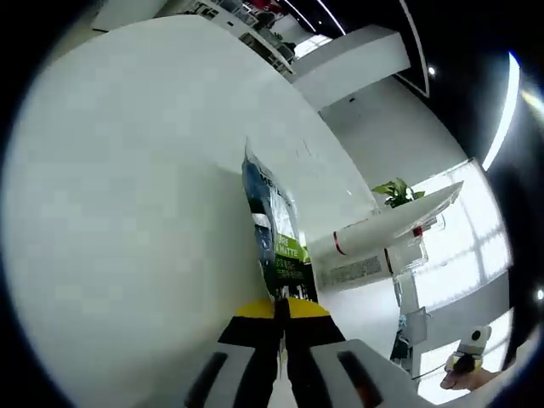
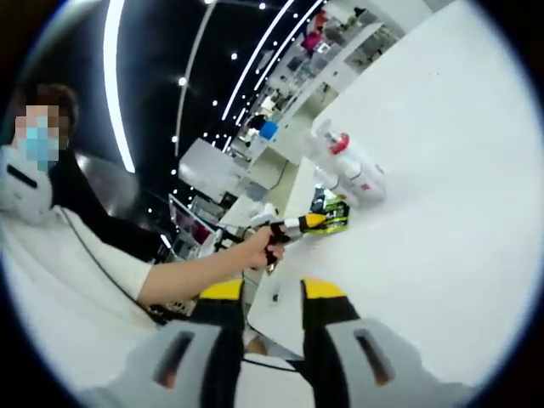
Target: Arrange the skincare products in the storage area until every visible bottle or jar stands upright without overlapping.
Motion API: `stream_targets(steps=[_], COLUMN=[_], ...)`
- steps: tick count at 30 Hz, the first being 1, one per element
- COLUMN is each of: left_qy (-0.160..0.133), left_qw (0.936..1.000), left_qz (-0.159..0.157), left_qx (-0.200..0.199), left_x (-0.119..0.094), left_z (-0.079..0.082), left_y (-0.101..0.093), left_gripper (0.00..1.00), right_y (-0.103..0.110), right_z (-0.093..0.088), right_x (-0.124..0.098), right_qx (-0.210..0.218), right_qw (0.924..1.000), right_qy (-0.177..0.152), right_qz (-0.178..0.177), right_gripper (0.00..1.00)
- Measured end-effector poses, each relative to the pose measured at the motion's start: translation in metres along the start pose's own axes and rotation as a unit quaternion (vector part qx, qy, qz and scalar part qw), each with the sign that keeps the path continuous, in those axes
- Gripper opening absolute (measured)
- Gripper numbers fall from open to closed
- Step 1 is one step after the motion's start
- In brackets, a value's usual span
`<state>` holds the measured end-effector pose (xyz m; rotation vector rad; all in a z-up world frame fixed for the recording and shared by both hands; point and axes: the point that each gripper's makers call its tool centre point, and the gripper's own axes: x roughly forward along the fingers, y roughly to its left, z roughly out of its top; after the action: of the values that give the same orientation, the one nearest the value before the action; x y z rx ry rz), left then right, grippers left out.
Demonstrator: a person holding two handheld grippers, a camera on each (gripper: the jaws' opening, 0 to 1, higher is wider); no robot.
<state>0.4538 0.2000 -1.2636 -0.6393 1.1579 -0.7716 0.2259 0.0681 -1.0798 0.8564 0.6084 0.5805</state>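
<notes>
My left gripper (image 1: 282, 306) is shut on the lower end of a flat blue-and-green packet (image 1: 270, 221) that stands up over the white table (image 1: 127, 187). Right of the packet, a white bottle with a red band (image 1: 374, 231) lies on its side against a pale printed bottle (image 1: 348, 272). In the right gripper view, my right gripper (image 2: 274, 293) is open and holds nothing. Beyond it, a hand holds the left gripper (image 2: 308, 223) with the packet (image 2: 336, 212) at the table's edge. The white bottles (image 2: 355, 170) lie just past it.
A green plant (image 1: 395, 191) stands behind the bottles. A hand holding the right gripper (image 1: 467, 359) shows at the lower right of the left gripper view. The person in a white sleeve (image 2: 102, 280) stands beside the table (image 2: 442, 195). Shelves sit far off.
</notes>
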Motion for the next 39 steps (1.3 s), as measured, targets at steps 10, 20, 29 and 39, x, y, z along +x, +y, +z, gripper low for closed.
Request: stream_targets(steps=[10,20,29,39], left_qy=[0.007,-0.021,-0.024,-0.038], left_qw=[0.9999,0.9991,0.9974,0.9872], left_qz=[0.012,0.036,0.054,0.099], left_qx=[-0.008,0.012,0.04,0.119], left_x=[0.001,-0.005,-0.011,-0.019], left_z=[-0.005,0.005,0.004,0.007], left_y=[-0.003,-0.005,-0.01,-0.005], left_gripper=[0.02,0.1,0.18,0.33], right_y=[0.0,-0.002,0.001,0.004], right_z=[0.001,-0.002,-0.009,-0.011], right_x=[-0.002,0.001,0.001,-0.002], right_qx=[0.008,0.004,0.005,-0.004], right_qw=[0.9999,0.9999,0.9999,0.9998], right_qy=[-0.013,-0.012,-0.011,-0.012], right_qz=[0.003,0.005,0.011,0.012], right_gripper=[0.23,0.23,0.23,0.23])
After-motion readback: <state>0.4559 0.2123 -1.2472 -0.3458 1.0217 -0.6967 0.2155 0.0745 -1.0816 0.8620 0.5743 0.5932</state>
